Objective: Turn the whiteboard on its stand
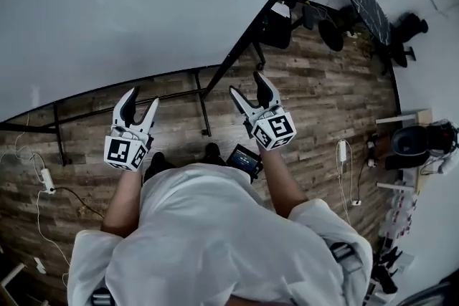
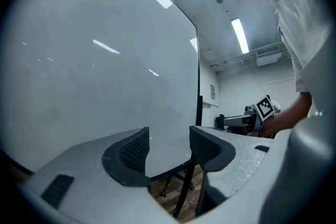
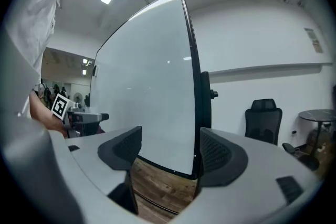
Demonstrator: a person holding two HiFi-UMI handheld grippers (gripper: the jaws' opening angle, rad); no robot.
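Person in a white coat (image 1: pixel 208 226), arms out, one gripper in each hand.
Left gripper (image 1: pixel 142 98): jaws spread, nothing between them. Its own view shows only the board face and the board's lower black edge beyond the gap.
Right gripper (image 1: pixel 247 84): jaws also spread, nothing pinched. Its view has the board's black side edge showing in the gap, closer to the right-hand jaw. Can't tell whether it touches.
Both grippers are level with each other and pointed at the board, left one facing the panel, right one near its end corner.
Large white whiteboard with a thin black frame (image 1: pixel 143 3) stands directly ahead on its black metal tube stand (image 1: pixel 204 111) and fills most of the head view. In the right gripper view it sits angled, edge towards the camera (image 3: pixel 147 86).
The stand's legs and low crossbars rest on the brown wood-plank floor (image 1: pixel 315 104).
White power strip with cables (image 1: pixel 46 179) lies on the floor at left, near the stand's foot.
Beyond the board's far end: black office chairs (image 1: pixel 276 25), then a round dark-topped table (image 1: pixel 369 11) by the white wall.
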